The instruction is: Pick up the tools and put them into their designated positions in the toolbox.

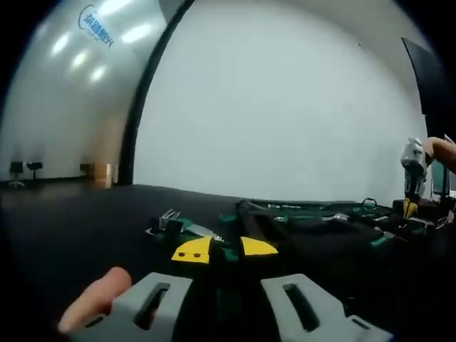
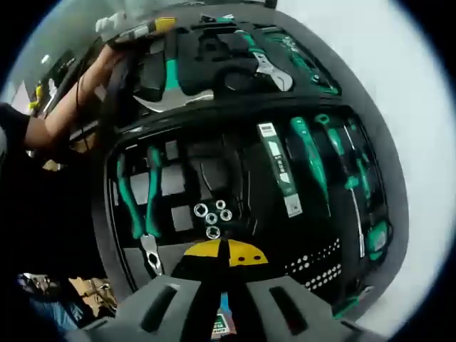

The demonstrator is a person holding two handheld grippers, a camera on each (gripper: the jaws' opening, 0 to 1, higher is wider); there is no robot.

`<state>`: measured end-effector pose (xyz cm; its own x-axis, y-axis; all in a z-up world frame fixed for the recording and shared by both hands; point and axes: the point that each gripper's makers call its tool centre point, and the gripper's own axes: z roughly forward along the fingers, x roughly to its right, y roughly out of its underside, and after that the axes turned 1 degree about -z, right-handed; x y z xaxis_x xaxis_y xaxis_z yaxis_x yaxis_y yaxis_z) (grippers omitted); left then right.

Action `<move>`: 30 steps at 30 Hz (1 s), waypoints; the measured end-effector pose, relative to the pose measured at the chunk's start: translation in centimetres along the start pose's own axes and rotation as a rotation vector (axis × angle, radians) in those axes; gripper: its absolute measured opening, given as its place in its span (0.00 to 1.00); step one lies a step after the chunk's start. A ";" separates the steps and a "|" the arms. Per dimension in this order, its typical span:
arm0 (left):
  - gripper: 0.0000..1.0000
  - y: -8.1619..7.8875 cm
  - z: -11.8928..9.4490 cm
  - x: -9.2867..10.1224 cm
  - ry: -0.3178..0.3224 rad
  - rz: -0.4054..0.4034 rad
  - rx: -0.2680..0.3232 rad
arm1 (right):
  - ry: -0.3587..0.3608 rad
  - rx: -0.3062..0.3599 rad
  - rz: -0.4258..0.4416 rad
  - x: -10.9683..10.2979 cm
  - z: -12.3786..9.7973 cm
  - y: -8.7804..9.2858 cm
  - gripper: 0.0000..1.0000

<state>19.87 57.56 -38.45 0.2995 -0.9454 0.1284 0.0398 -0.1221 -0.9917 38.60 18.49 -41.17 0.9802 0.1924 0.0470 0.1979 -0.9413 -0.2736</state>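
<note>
The open black toolbox lies under my right gripper, whose yellow tips are pressed together above the foam tray. Slots hold green-handled pliers, loose sockets, screwdrivers, a hammer and an adjustable wrench. My left gripper hovers at the box's far corner, held by a hand. In the left gripper view the left gripper has its yellow tips closed on a green-handled tool. The toolbox sits low to the right, with the right gripper above it.
A metal tool with green grips lies on the dark table left of the toolbox. A thumb rests beside the left jaw. Behind the table is a white wall. A person's arm crosses the upper left of the right gripper view.
</note>
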 end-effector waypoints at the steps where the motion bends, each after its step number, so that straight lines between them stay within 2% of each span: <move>1: 0.15 -0.1 0.0 -0.1 0.000 -0.004 0.005 | 0.002 -0.005 0.001 0.2 0.1 -0.1 0.00; 3: 0.15 -0.2 0.0 -0.1 0.002 -0.011 0.012 | -0.008 -0.019 0.009 0.2 0.2 -0.2 0.00; 6: 0.15 -0.3 0.0 0.0 0.000 -0.014 0.018 | -0.057 -0.041 0.016 -1.2 0.6 -0.2 0.01; 8: 0.15 -0.3 0.0 0.0 0.000 -0.002 0.015 | -0.064 -0.043 0.018 -1.1 0.9 -0.3 0.03; 11: 0.15 -0.1 0.1 0.0 -0.002 0.013 0.007 | -0.061 -0.057 -0.008 -1.0 1.3 0.0 0.02; 13: 0.15 -0.1 0.1 0.0 -0.003 0.021 0.007 | -0.091 -0.034 -0.030 -1.1 1.1 -0.5 0.00; 14: 0.15 -0.2 0.1 0.0 -0.004 0.021 0.008 | -0.092 -0.017 -0.074 -1.1 1.0 -0.6 0.00; 15: 0.15 -0.1 0.1 -0.2 -0.005 0.019 0.008 | -0.104 -0.010 -0.062 -1.2 0.6 -0.6 0.00; 16: 0.15 -0.1 0.1 -0.2 -0.006 0.018 0.006 | -0.125 0.015 -0.008 -1.3 0.3 -0.9 0.00; 17: 0.15 -0.1 0.1 -0.2 -0.005 0.019 0.005 | -0.141 0.078 0.068 -1.0 -0.5 -1.8 0.00; 18: 0.15 -0.1 0.1 -0.2 -0.005 0.020 0.003 | -0.168 0.122 0.102 -0.7 -1.1 -2.4 0.00; 20: 0.15 0.0 0.2 -0.2 -0.006 0.025 -0.001 | -0.191 0.188 0.109 -0.2 -2.4 -3.2 0.00; 22: 0.15 0.1 0.3 -0.3 -0.006 0.029 -0.005 | -0.183 0.205 0.131 0.4 -3.3 -3.5 0.00; 25: 0.15 0.1 0.2 -0.2 -0.006 0.031 -0.008 | -0.131 0.218 0.110 1.5 -3.9 -4.5 0.00; 30: 0.15 0.2 0.1 -0.1 -0.008 0.036 -0.013 | -0.064 0.235 0.097 2.4 -4.7 -8.3 0.00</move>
<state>19.96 57.62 -38.68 0.3078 -0.9469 0.0927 0.0168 -0.0920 -0.9956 39.35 25.49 -34.23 0.9905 0.1287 -0.0487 0.0886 -0.8673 -0.4898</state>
